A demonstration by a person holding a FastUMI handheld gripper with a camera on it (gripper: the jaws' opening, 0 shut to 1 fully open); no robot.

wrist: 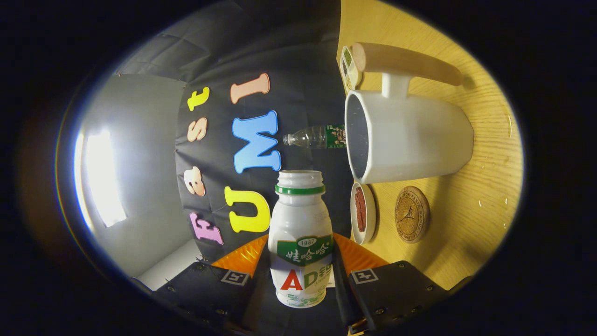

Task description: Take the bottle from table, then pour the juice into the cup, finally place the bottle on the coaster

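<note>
Fingers [302,275] of the gripper grasp a small white bottle [301,233], one finger pressing on each flank of its lower body. Bottle: white plastic with a green ring below an open, capless mouth, and a green-and-white label with red and green lettering on the front. It sits between the fingers with its mouth pointing forward along them, away from the camera.

The whole scene appears rolled sideways, so that the wooden surface [485,196] stands as a vertical plane to the right of the bottle rather than beneath it.

Cup [410,135]: a white mug with a dark interior and a long wooden handle [406,61], standing on the surface beyond the fingers; its open mouth faces toward the bottle's side of the scene, near but apart from the bottle's mouth.

Coaster [412,214]: a round cork disc with a printed emblem, lying flat on the surface just beside the cup's base, bare on top.

Small white dish [364,213]: holds something reddish and sits between the coaster and the bottle.

A clear plastic bottle [315,137] with a green label stands farther back, partly hidden behind the cup's rim. A small box-like object [349,65] lies near the handle's end; its nature cannot be told.
</note>
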